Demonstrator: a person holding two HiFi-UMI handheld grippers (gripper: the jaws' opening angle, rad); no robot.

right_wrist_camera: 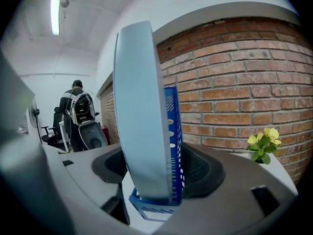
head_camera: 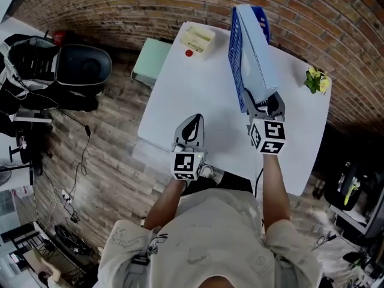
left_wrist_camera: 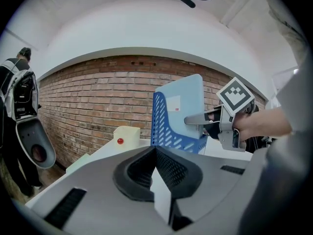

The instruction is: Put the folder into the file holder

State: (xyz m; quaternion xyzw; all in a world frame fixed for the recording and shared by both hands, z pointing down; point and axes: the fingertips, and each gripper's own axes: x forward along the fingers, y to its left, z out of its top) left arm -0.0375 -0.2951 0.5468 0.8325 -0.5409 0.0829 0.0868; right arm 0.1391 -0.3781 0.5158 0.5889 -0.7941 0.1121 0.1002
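The pale blue folder stands upright inside the file holder, so we judge this the release: our right gripper gapes loose around the holder's near end, our left gripper sits closed and empty beside the holder, and next we must back straight out.

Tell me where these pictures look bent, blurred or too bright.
Head view: the brick wall curves like a bowl. Left gripper view: strong fisheye, black corners. Right gripper view: the ceiling lamp glares, and the near folder looks soft.
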